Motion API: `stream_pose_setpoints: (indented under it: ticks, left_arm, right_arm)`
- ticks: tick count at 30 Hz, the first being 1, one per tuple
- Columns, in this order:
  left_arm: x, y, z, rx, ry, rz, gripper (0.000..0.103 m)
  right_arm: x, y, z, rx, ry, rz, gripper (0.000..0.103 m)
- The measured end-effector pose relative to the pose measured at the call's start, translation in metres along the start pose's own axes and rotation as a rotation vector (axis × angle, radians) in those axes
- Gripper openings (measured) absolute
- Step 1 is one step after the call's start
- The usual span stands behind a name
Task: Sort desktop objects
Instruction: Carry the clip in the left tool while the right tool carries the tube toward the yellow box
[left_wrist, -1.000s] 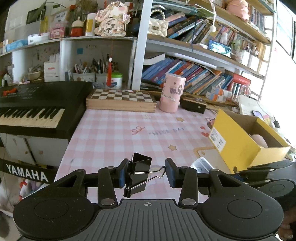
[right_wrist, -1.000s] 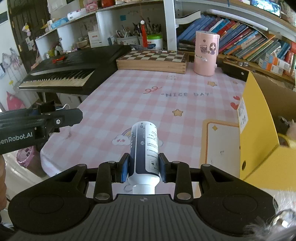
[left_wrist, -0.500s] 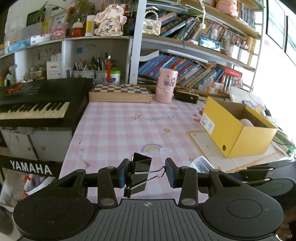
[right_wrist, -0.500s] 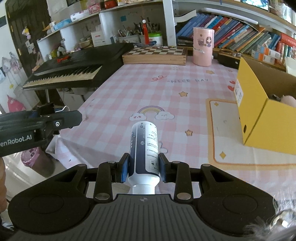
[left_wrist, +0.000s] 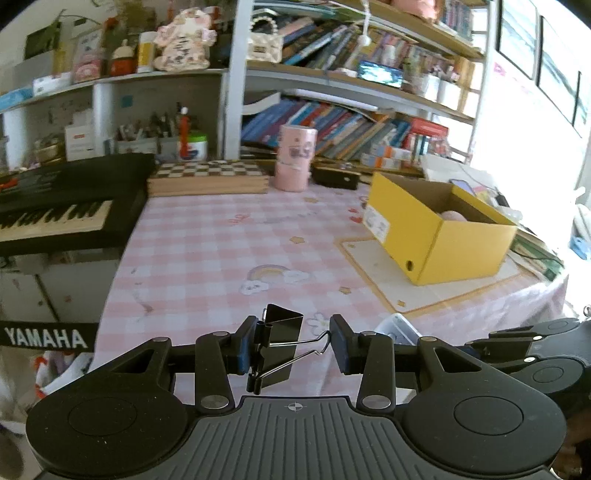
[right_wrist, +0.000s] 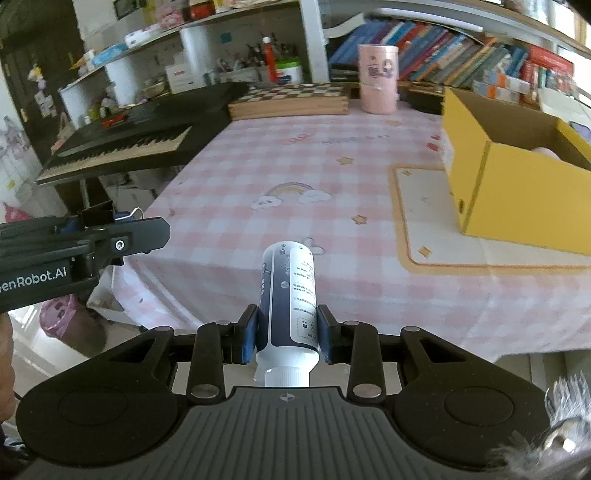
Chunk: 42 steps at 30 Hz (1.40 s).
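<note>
Left gripper (left_wrist: 293, 347) and right gripper (right_wrist: 287, 334) both point downward, jaws clamped (each loaded).

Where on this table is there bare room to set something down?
The pink checked cloth is bare across its middle, from the keyboard side to the yellow box, and forward to the near edge. The cream mat beside the box is bare too. The back is crowded: chessboard, pink cup, dark case.
</note>
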<state>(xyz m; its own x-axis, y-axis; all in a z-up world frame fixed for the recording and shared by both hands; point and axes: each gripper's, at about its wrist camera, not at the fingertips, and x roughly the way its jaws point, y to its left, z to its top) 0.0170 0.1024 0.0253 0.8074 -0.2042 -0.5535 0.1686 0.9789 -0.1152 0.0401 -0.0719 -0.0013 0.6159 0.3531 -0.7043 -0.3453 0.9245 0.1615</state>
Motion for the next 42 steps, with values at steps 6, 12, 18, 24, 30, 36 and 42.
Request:
stream_pose_setpoints:
  ticks: [6,12,18,24,30,36,42]
  left_arm:
    - [0.004,-0.016,0.001,0.034,-0.001,-0.062,0.04]
    - [0.01,-0.035,0.002,0.074,-0.001,-0.12,0.04]
    - [0.016,-0.048,0.004,0.103,0.003,-0.152,0.04]
    - [0.021,-0.057,0.008,0.114,0.003,-0.159,0.04]
    - [0.032,-0.07,0.015,0.129,0.003,-0.174,0.04]
    - [0.046,-0.084,0.022,0.138,0.012,-0.196,0.04]
    - [0.063,-0.102,0.029,0.156,0.02,-0.229,0.04]
  right_arm:
    - [-0.016,-0.01,-0.01,0.038,-0.011,-0.052,0.03]
    - [-0.028,-0.023,-0.018,0.086,-0.023,-0.102,0.03]
    - [-0.035,-0.036,-0.025,0.126,-0.029,-0.129,0.03]
    - [-0.038,-0.045,-0.025,0.135,-0.035,-0.133,0.03]
    - [-0.039,-0.06,-0.022,0.142,-0.036,-0.141,0.03]
    - [-0.04,-0.078,-0.018,0.155,-0.029,-0.158,0.03]
    - [-0.042,-0.101,-0.016,0.18,-0.018,-0.181,0.03]
